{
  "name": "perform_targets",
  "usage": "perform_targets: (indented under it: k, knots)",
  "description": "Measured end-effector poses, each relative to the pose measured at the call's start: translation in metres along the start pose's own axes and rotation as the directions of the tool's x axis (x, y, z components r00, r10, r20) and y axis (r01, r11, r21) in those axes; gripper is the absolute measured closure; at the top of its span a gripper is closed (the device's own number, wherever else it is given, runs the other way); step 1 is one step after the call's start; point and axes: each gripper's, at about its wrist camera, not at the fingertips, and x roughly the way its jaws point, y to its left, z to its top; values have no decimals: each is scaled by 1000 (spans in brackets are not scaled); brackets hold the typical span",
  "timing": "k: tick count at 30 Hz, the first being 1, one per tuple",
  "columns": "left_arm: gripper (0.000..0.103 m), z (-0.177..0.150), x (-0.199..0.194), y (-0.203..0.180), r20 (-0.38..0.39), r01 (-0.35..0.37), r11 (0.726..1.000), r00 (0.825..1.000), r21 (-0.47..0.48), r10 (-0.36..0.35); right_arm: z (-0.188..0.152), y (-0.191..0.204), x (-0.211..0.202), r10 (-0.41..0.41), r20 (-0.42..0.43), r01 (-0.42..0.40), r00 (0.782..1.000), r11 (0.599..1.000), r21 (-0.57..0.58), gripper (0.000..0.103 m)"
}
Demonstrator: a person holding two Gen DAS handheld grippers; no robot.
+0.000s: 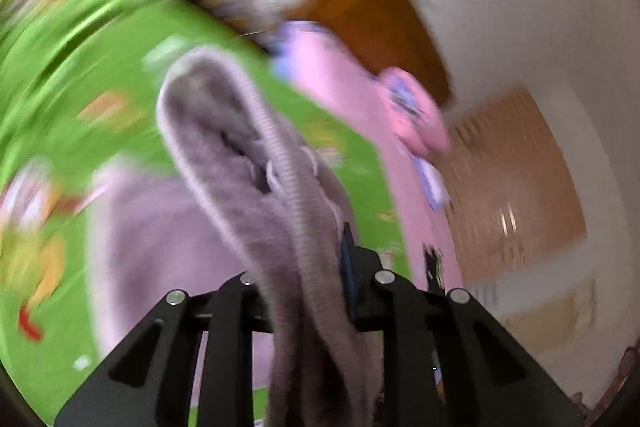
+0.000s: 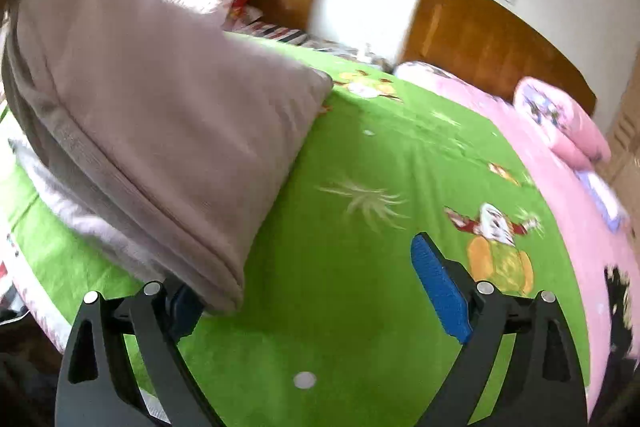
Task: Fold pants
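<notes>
Mauve pants (image 1: 256, 163) hang pinched in the left hand-held gripper (image 1: 320, 291).

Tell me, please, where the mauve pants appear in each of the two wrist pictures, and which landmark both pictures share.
Left wrist view: the mauve pants fill the centre and run down between the fingers of the left gripper, which pinches the ribbed waistband.
Right wrist view: the pants hang in the upper left, ahead of the open right gripper.
Shared landmark: the green cartoon bedspread, also in the left wrist view.

mauve pants (image 1: 256, 163) pinched, green bedsheet (image 1: 80, 75)
</notes>
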Motion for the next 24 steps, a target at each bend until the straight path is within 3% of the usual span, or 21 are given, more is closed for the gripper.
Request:
perform_targets:
  k: [1,4,7,10,14,15,17,18,19,20,21,22,23,24]
  knots:
    - [82,-13,9,39,-23,-10,998,1000,-63,8,-1,5,2,0,-7,0,1000,1000,-18,14]
    - [82,-35,23,83,2,51,993,999,-109,-51,-2,2,2,12,-4,-12,1000,1000,-9,11]
    - [82,-33,19,77,47,77,994,996,-80,-74,4,-2,8,2,-13,-2,1000,1000,-19,11]
    - [82,-29,10,49,63,17,1000,998,6,-17,7,1,1,-10,-10,10,1000,1000,-27,11]
    - [81,-27,20,51,29,-62,998,998,-13,63,3,-5,9,27,-26,-27,999,1000,4,11]
    - [75,-30,26,61,17,-83,996,996,-31,83,3,-6,9,39,-28,-39,999,999,12,11]
    - [73,-33,23,68,33,-26,998,999,-58,28,5,-4,7,49,-31,-50,998,998,-29,11]
    - [66,-35,17,68,49,-39,998,998,-55,42,5,-4,6,59,-36,-61,998,997,-47,11]
    - [52,-37,6,64,86,-96,994,991,-43,100,6,-6,0,100,-43,-103,994,992,-76,11]
    - [38,-39,0,62,116,-149,988,981,-43,153,6,-9,-5,141,-46,-145,989,985,-94,11]
    - [26,-40,-11,55,153,-249,966,954,-65,257,6,-16,-13,206,-44,-210,977,973,-99,11]
    - [18,-45,-26,45,218,-399,910,883,-116,415,7,-24,-19,276,-40,-279,960,957,-85,11]
    - [18,-51,-34,34,260,-470,873,834,-129,487,10,-35,-27,362,-22,-363,932,930,-51,11]
    - [18,-54,-40,17,312,-502,859,804,-101,506,15,-43,-33,422,10,-422,906,906,-17,11]
